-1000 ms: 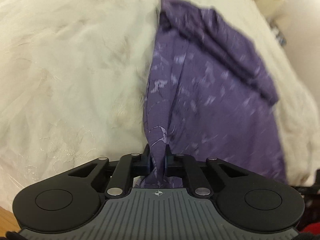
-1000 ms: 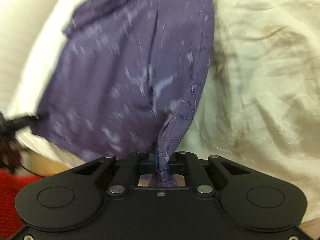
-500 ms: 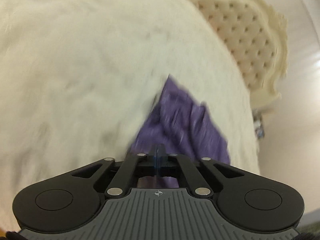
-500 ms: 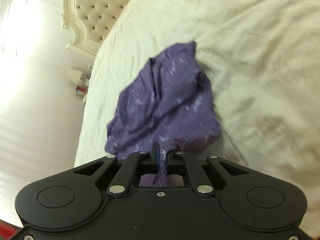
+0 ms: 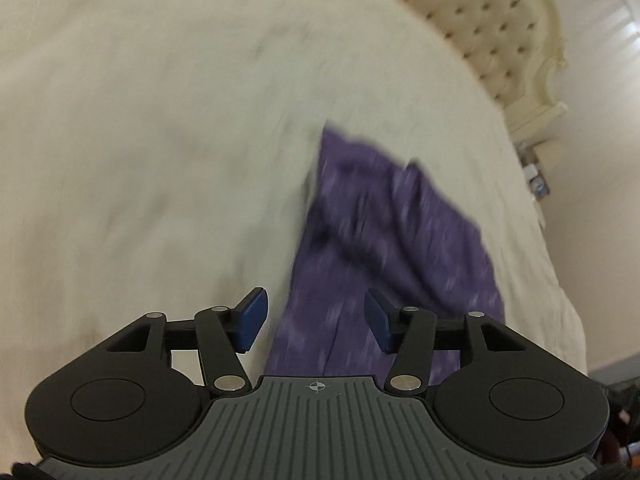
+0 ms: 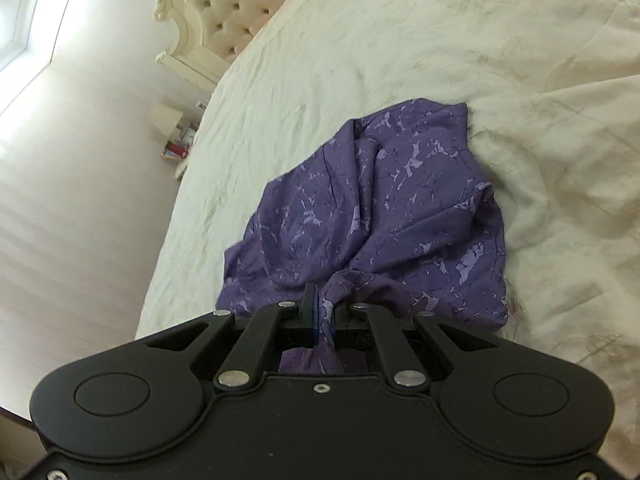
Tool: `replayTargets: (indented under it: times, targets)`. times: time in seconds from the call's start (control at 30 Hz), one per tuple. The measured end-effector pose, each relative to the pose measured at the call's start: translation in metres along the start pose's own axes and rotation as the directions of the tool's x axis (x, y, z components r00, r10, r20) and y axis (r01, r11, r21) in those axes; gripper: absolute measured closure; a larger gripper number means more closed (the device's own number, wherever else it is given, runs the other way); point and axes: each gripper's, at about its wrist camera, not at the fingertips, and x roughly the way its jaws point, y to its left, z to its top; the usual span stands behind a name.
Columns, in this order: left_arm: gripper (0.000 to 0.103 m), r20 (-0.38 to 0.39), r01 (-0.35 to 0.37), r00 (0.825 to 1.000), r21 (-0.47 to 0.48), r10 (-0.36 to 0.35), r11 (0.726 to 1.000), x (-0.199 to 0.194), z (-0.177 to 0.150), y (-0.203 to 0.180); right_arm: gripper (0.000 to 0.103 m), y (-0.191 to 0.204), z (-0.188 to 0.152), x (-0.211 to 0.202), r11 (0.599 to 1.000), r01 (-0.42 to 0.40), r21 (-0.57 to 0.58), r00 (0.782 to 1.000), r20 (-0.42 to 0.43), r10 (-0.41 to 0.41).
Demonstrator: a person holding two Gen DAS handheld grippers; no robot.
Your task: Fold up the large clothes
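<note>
Where both clamped before, left gripper (image 5: 316, 316) fingers just opened, apparently off purple garment (image 6: 384, 208); right gripper (image 6: 326, 312) still pinches it.

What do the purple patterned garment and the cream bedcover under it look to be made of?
Purple patterned garment: thin, matte woven fabric, probably cotton or viscose; it drapes in soft folds. Cream bedcover: matte, finely creased cloth, likely cotton.

The left tool (image 5: 316, 316) points steeply downward, its jaws just opened with nothing pressed between them. The right tool (image 6: 324, 312), angled downward, is clamped on purple cloth (image 6: 380, 200).
</note>
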Motion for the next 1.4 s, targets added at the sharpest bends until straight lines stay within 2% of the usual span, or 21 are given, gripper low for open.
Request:
replayTargets:
  times: [0.03, 0.13, 0.27, 0.37, 0.43, 0.5, 0.53, 0.57, 0.6, 0.63, 0.7, 0.77, 0.83, 0.9, 1.03, 1.13, 1.23, 1.33, 1.4]
  targets:
    - [0.041, -0.030, -0.002, 1.000, -0.031, 0.001, 1.000, 0.001, -0.011, 0.007, 0.092, -0.001, 0.000, 0.001, 1.000, 0.005, -0.003, 1.000, -0.006, -0.005]
    - [0.026, -0.108, 0.000, 0.994, -0.107, -0.011, 0.994, -0.002, -0.035, 0.029, 0.092, -0.004, 0.000, -0.001, 1.000, 0.016, -0.007, 1.000, -0.021, -0.016]
    - [0.025, -0.201, -0.049, 0.979, -0.088, 0.030, 0.995, 0.000, -0.060, 0.043, 0.092, -0.010, -0.001, -0.006, 1.000, 0.025, 0.012, 0.999, -0.027, -0.025]
    - [0.025, -0.248, -0.038, 0.969, -0.121, 0.007, 0.992, 0.007, -0.070, 0.048, 0.092, -0.013, -0.004, -0.008, 0.999, 0.028, 0.016, 0.999, -0.036, -0.027]
    - [0.025, -0.271, -0.013, 0.962, -0.167, -0.033, 0.986, 0.013, -0.076, 0.052, 0.092, -0.014, -0.007, -0.010, 0.999, 0.031, 0.016, 0.999, -0.040, -0.031]
    - [0.025, -0.315, 0.019, 0.945, -0.219, -0.089, 0.976, 0.023, -0.081, 0.055, 0.092, -0.015, -0.009, -0.012, 0.999, 0.034, 0.019, 0.999, -0.039, -0.033]
    - [0.030, -0.342, 0.040, 0.931, -0.262, -0.131, 0.964, 0.030, -0.084, 0.058, 0.092, -0.016, -0.010, -0.013, 0.999, 0.034, 0.023, 0.999, -0.036, -0.034]
    - [0.039, -0.354, 0.059, 0.918, -0.316, -0.176, 0.947, 0.035, -0.088, 0.060, 0.092, -0.017, -0.011, -0.013, 0.999, 0.034, 0.027, 0.999, -0.033, -0.033]
    - [0.076, -0.332, 0.083, 0.920, -0.356, -0.210, 0.931, 0.036, -0.090, 0.061, 0.092, -0.018, -0.011, -0.014, 0.999, 0.033, 0.030, 0.999, -0.032, -0.032]
    - [0.095, -0.299, 0.098, 0.928, -0.374, -0.220, 0.922, 0.035, -0.091, 0.058, 0.092, -0.018, -0.012, -0.015, 0.999, 0.034, 0.033, 0.999, -0.030, -0.033]
    - [0.095, -0.224, 0.129, 0.948, -0.378, -0.226, 0.917, 0.025, -0.082, 0.049, 0.092, -0.018, -0.012, -0.017, 0.999, 0.037, 0.036, 0.999, -0.029, -0.036]
    - [0.095, -0.134, 0.185, 0.957, -0.394, -0.256, 0.900, 0.013, -0.067, 0.038, 0.092, -0.019, -0.009, -0.019, 0.998, 0.039, 0.045, 0.999, -0.020, -0.039]
    - [0.095, -0.042, 0.251, 0.955, -0.412, -0.293, 0.876, 0.005, -0.046, 0.025, 0.092, -0.019, -0.003, -0.022, 0.998, 0.039, 0.057, 0.999, -0.003, -0.039]
    - [0.095, 0.028, 0.304, 0.948, -0.377, -0.317, 0.875, 0.001, -0.020, 0.007, 0.092, -0.020, 0.007, -0.025, 0.997, 0.026, 0.074, 0.999, 0.040, -0.029]
    - [0.094, 0.132, 0.391, 0.921, -0.284, -0.368, 0.876, 0.014, 0.034, -0.039, 0.092, -0.018, 0.039, -0.031, 0.992, -0.040, 0.116, 0.986, 0.164, 0.021]
    - [0.094, 0.180, 0.389, 0.917, -0.209, -0.356, 0.897, 0.036, 0.071, -0.067, 0.092, -0.009, 0.068, -0.025, 0.994, -0.040, 0.098, 0.972, 0.232, 0.016]
    - [0.094, 0.219, 0.408, 0.905, -0.205, -0.365, 0.890, 0.059, 0.101, -0.081, 0.092, -0.004, 0.098, -0.008, 0.996, -0.016, 0.092, 0.961, 0.276, -0.010]
    - [0.094, 0.221, 0.367, 0.919, -0.171, -0.327, 0.914, 0.082, 0.121, -0.097, 0.092, -0.004, 0.124, 0.017, 0.995, 0.020, 0.100, 0.959, 0.280, -0.047]
    - [0.093, 0.212, 0.351, 0.926, -0.184, -0.312, 0.918, 0.095, 0.129, -0.098, 0.092, -0.006, 0.140, 0.038, 0.993, 0.054, 0.105, 0.960, 0.267, -0.080]
